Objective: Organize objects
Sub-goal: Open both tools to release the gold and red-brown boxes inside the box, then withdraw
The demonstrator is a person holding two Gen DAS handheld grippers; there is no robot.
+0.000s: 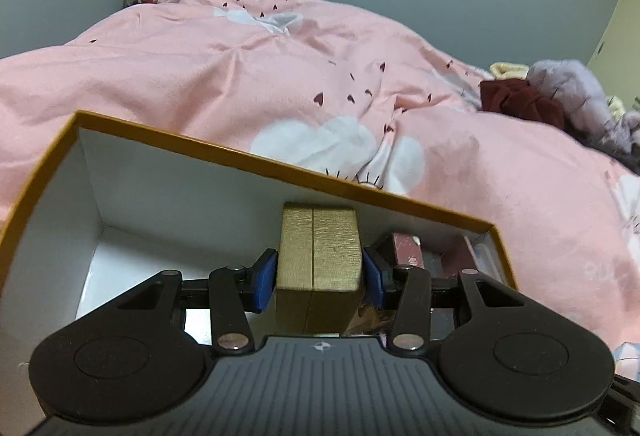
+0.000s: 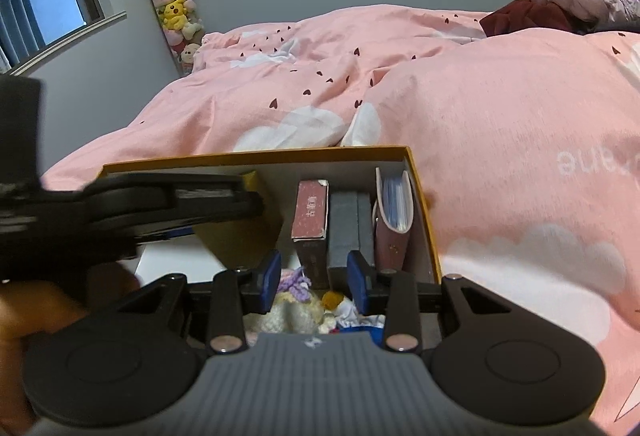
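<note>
So your left gripper (image 1: 320, 278) is pinching the gold box (image 1: 318, 256) between its blue pads, holding it upright inside the orange box (image 1: 280, 164) on the pink duvet (image 1: 200, 76). Your right gripper (image 2: 314, 282) hangs spread over the same box, gripping nothing, near the red box (image 2: 310, 210) and grey box (image 2: 350, 224).

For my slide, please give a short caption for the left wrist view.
Left tool holds a gold box over the open orange-rimmed box on pink bedding.
</note>
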